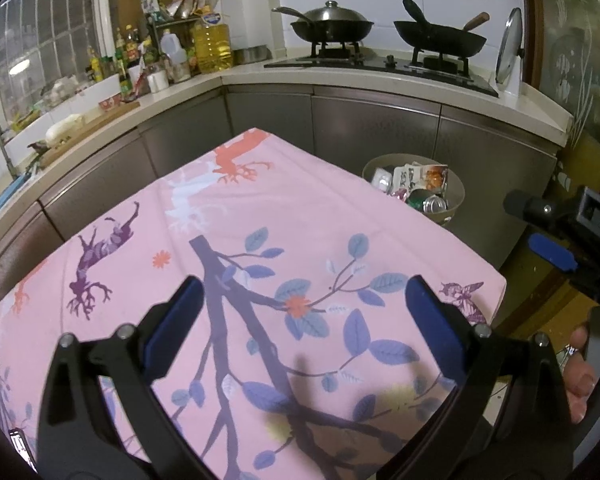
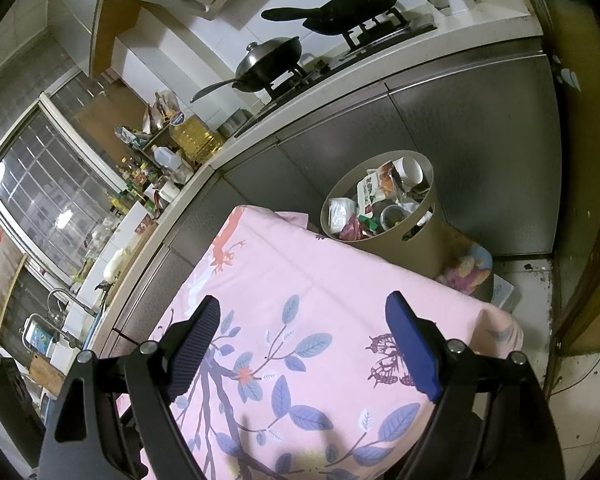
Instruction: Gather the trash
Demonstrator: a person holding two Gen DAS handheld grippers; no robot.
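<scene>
A beige round trash bin stands on the floor past the table's far right corner; it also shows in the right wrist view. It holds cans, wrappers and a paper cup. The table wears a pink floral cloth, also in the right wrist view, with no loose trash visible on it. My left gripper is open and empty above the cloth. My right gripper is open and empty above the cloth's right part, and shows at the right edge of the left wrist view.
Grey kitchen cabinets and a pale counter wrap around behind the table. A stove carries two woks. Bottles and an oil jug crowd the counter corner. A sink lies at the left. A cushion lies beside the bin.
</scene>
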